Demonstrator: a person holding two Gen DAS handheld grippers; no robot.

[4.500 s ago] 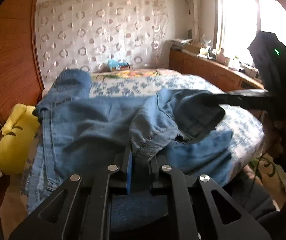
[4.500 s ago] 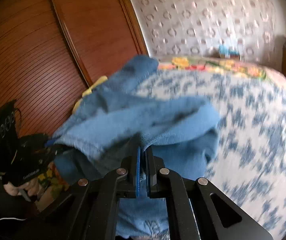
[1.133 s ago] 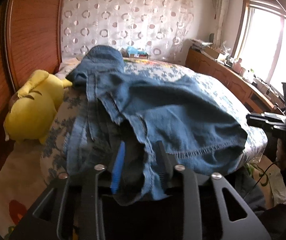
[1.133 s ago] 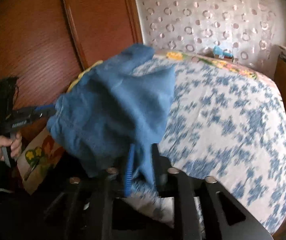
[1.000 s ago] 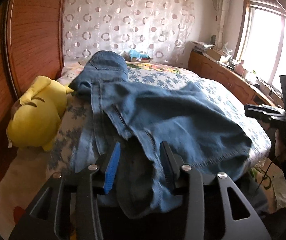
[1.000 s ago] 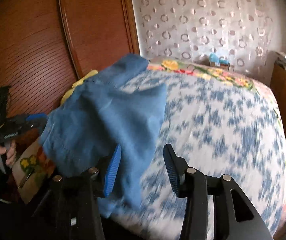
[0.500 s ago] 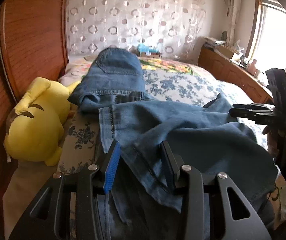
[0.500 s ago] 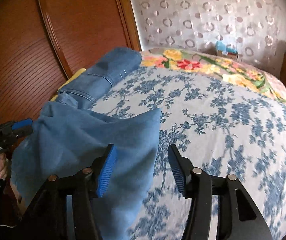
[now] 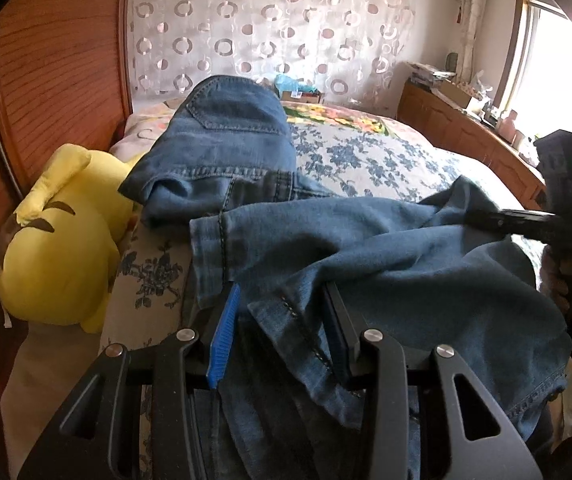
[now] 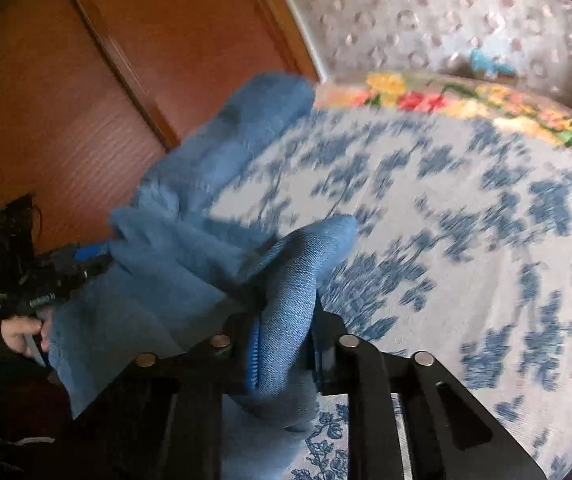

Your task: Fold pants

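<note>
Blue denim pants [image 9: 366, 248] lie across the floral bed, waist and back pocket at the far end, legs bunched toward me. My left gripper [image 9: 281, 312] is open, and a hemmed edge of the denim lies loose between its fingers. In the right wrist view, which is blurred, my right gripper [image 10: 286, 344] has its jaws closing on a raised fold of the pants [image 10: 189, 248] that fills the gap. The left wrist view shows that right gripper [image 9: 470, 216] at the right, its tip buried in the cloth. The left gripper [image 10: 97, 256] appears at the pants' left edge.
A yellow plush toy [image 9: 61, 240] lies on the bed to the left of the pants, against the brown wooden wall panel [image 9: 57, 60]. The floral bedsheet [image 9: 366, 160] stretches beyond the pants. A wooden cabinet [image 9: 466, 128] with clutter runs under the window on the right.
My right gripper, open half a second ago, has come down onto the pants and closed on a fold. The leg cloth has bunched up toward it. The left gripper stays open.
</note>
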